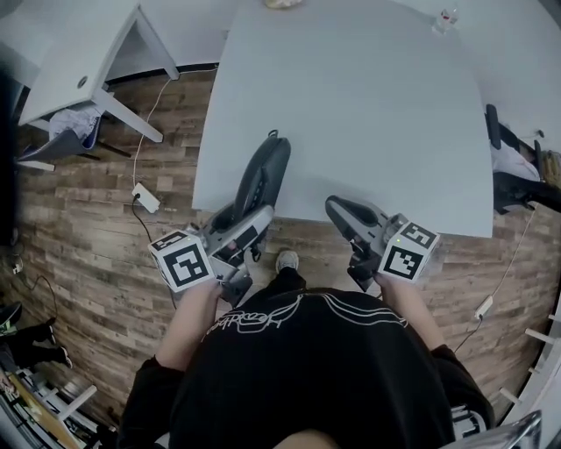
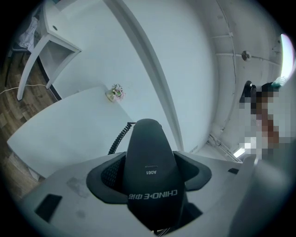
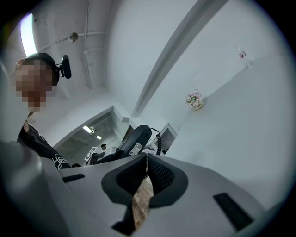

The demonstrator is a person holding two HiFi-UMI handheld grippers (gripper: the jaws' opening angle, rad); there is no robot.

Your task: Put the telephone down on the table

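My left gripper point(image 1: 238, 235) is shut on a black telephone handset point(image 1: 265, 175), which it holds over the front edge of the pale grey table point(image 1: 351, 105). In the left gripper view the handset point(image 2: 150, 171) fills the gap between the jaws, narrow end pointing away. Its coiled cord point(image 2: 119, 137) trails off to the left. My right gripper point(image 1: 340, 210) hovers just off the table's front edge, to the right of the handset. Its pads point(image 3: 157, 173) meet with nothing between them. The right gripper view shows the handset point(image 3: 135, 140) and the cord point(image 3: 158, 141) beyond the jaws.
A small flower ornament point(image 2: 114, 92) sits at the table's far edge and a clear glass item point(image 1: 445, 19) at its far right corner. A white desk point(image 1: 79, 70) stands at the left. A power strip point(image 1: 146, 198) lies on the wooden floor. A dark chair point(image 1: 513, 171) stands right of the table.
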